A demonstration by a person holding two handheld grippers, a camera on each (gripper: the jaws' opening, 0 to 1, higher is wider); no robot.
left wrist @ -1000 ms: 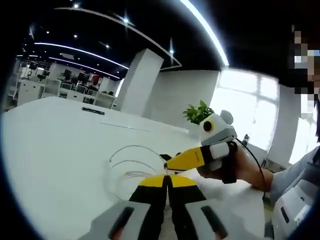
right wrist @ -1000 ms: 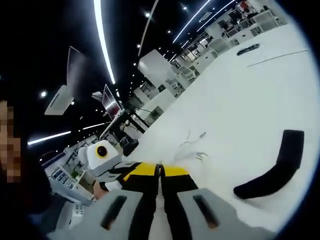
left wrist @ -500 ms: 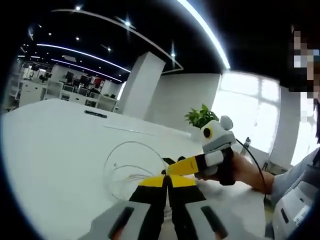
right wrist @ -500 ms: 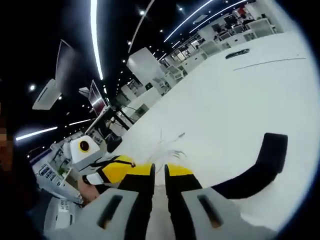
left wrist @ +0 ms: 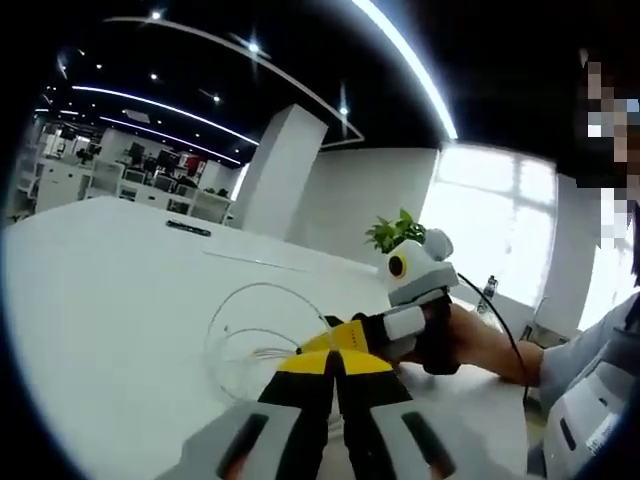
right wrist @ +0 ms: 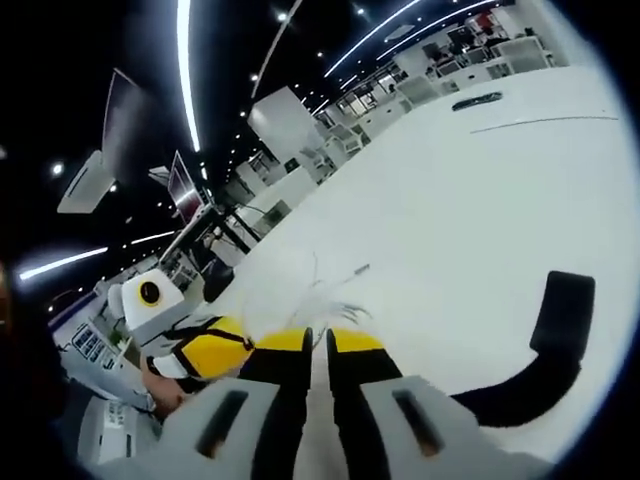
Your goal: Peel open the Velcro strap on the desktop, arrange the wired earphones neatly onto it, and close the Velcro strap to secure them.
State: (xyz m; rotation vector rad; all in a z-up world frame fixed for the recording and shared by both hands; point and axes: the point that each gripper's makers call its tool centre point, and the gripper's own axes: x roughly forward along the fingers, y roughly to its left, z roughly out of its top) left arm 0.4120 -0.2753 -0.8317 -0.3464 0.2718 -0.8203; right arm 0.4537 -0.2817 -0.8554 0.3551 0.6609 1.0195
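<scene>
The left tongs look closed beside the looped earphones on the bench; the right tongs stand slightly parted. The Velcro strap lies apart — thin cable may slip or tangle.

White earphones coiled loose on desk; black strap curled nearby.

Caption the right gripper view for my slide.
Black Velcro strap curls on the white desk beside the tongs, earphone wires ahead.
</scene>
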